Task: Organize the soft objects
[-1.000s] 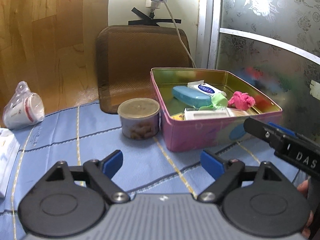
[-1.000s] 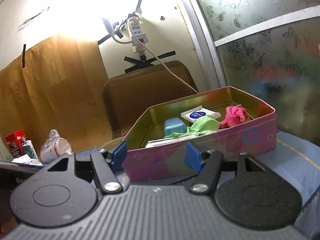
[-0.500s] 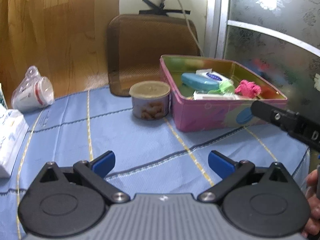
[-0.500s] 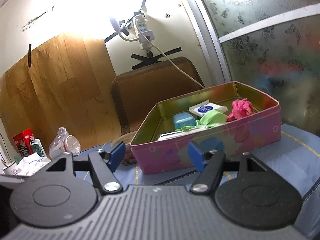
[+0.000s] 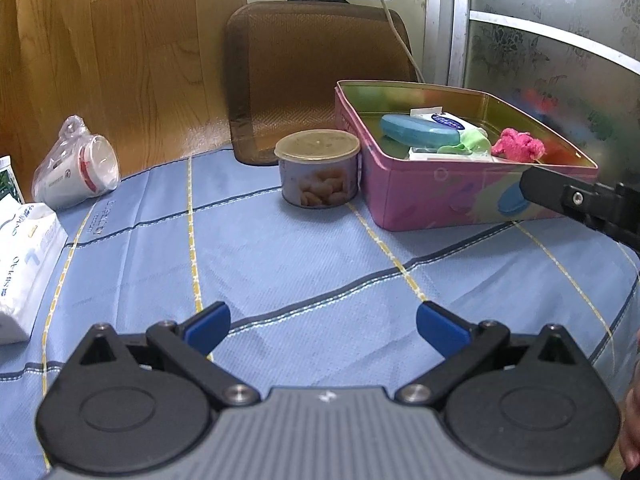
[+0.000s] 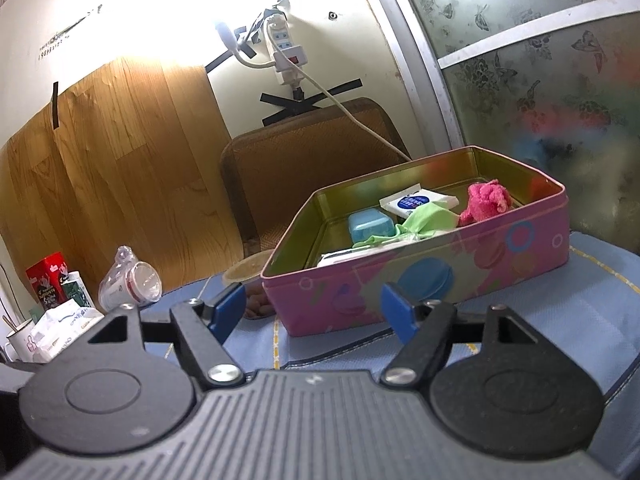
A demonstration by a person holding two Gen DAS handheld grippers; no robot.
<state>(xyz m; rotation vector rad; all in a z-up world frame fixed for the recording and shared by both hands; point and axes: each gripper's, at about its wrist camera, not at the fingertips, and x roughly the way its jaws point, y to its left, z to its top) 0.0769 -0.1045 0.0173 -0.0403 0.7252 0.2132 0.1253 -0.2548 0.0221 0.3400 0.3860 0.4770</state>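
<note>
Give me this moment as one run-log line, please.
left tongs: open, empty | right tongs: open, empty | pink tin: holds pink cloth, green cloth

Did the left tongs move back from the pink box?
Yes. The left tongs have pulled backward: the pink tin box and the can beside it now look farther away, with more blue tablecloth showing.

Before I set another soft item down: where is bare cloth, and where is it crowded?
Bare: the blue tablecloth between the tissue pack, round can and pink tin. Crowded: inside the tin, and the left edge by the bagged cup.
</note>
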